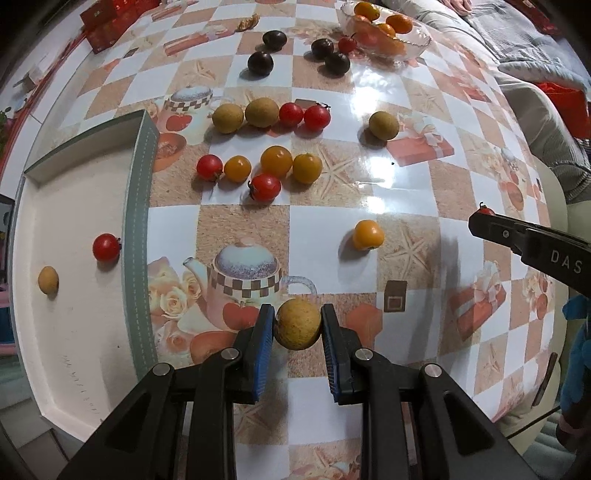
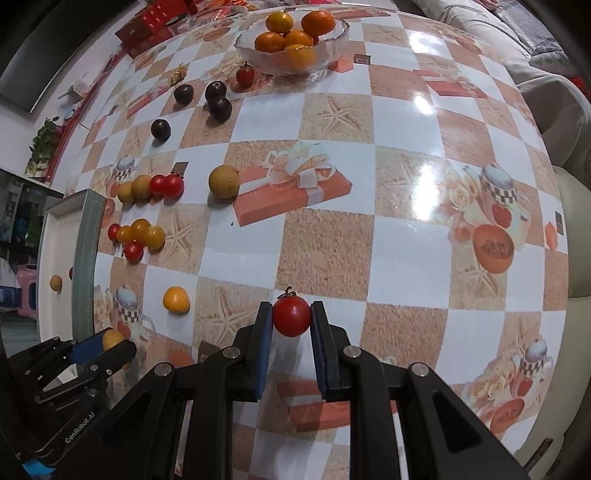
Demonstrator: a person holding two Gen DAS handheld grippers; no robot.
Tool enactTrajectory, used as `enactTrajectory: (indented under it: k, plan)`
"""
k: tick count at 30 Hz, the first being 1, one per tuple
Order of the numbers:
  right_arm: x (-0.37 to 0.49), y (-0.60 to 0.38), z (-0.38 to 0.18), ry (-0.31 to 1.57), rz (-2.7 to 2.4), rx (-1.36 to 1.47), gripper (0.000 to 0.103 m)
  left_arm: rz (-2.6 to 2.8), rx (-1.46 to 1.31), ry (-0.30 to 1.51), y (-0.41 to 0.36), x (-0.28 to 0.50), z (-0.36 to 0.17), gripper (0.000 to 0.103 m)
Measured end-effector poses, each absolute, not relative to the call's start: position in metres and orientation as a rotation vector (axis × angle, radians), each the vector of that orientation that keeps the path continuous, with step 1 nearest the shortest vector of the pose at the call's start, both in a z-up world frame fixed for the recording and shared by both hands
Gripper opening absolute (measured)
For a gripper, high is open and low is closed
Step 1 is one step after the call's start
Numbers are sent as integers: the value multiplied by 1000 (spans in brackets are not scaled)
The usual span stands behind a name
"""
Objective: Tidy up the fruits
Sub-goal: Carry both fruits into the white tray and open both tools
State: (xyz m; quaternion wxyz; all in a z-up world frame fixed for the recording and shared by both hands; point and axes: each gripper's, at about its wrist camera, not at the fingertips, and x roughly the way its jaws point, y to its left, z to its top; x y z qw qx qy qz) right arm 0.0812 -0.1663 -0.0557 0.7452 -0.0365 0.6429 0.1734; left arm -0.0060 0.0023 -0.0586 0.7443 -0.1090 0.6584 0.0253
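Observation:
My left gripper (image 1: 297,325) is shut on a tan longan (image 1: 297,324), held above the patterned tablecloth just right of the white tray (image 1: 74,332). That tray holds a red cherry tomato (image 1: 106,247) and a small longan (image 1: 48,280). My right gripper (image 2: 291,319) is shut on a red cherry tomato (image 2: 291,316); it shows at the right edge of the left wrist view (image 1: 480,219). The left gripper (image 2: 110,341) with its longan sits at the lower left of the right wrist view. Loose longans, red and yellow tomatoes (image 1: 276,160) and dark plums (image 1: 260,63) lie on the table.
A glass bowl (image 2: 332,40) of oranges stands at the far side. A lone yellow tomato (image 1: 366,235) lies between the grippers. Red boxes (image 1: 105,22) sit at the far left corner. A pale sofa (image 2: 546,103) borders the table on the right.

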Motion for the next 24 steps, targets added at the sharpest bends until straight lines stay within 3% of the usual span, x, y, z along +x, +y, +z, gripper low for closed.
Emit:
enactTrajectory:
  k: [24]
  plan:
    - [54,-69,-14,1368,535,-153,22,142,-308,1352,90,-54,-12,27]
